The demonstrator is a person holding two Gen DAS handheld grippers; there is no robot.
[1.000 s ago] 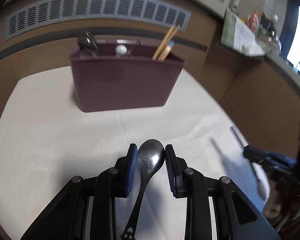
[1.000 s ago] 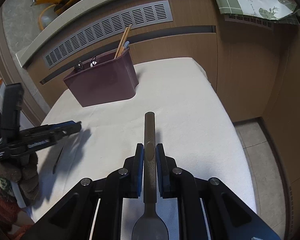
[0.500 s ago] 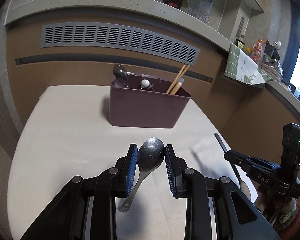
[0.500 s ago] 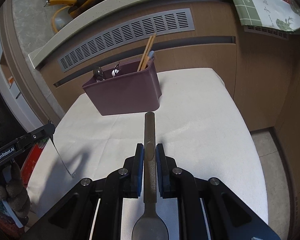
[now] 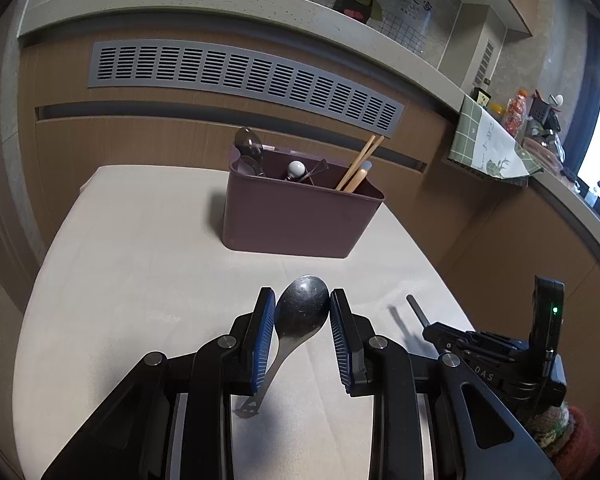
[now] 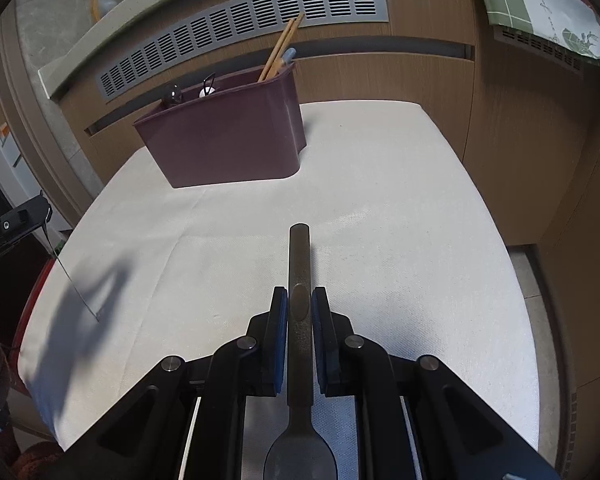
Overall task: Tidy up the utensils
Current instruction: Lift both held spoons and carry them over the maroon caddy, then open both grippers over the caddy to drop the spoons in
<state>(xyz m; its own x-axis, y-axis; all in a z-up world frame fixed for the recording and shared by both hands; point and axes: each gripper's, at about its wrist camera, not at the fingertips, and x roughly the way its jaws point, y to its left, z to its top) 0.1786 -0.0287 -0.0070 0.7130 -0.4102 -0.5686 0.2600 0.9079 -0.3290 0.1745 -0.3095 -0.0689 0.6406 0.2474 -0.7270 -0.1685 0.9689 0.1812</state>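
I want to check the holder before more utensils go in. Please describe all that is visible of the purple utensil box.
The purple utensil box is a deep oblong tub, seemingly matte plastic, with rounded corners and a thin rim. It stands upright on the white tablecloth at the table's far side, before a wooden wall. A metal spoon, a white-knobbed tool and wooden chopsticks stick out. No tongs touch it.

Both black two-finger grippers angle downward above the table: the left gripper (image 5: 302, 312) clamps a dull metal spoon's bowl (image 5: 302, 314), the right gripper (image 6: 300, 308) pinches a flat metal spoon's handle (image 6: 299, 264).
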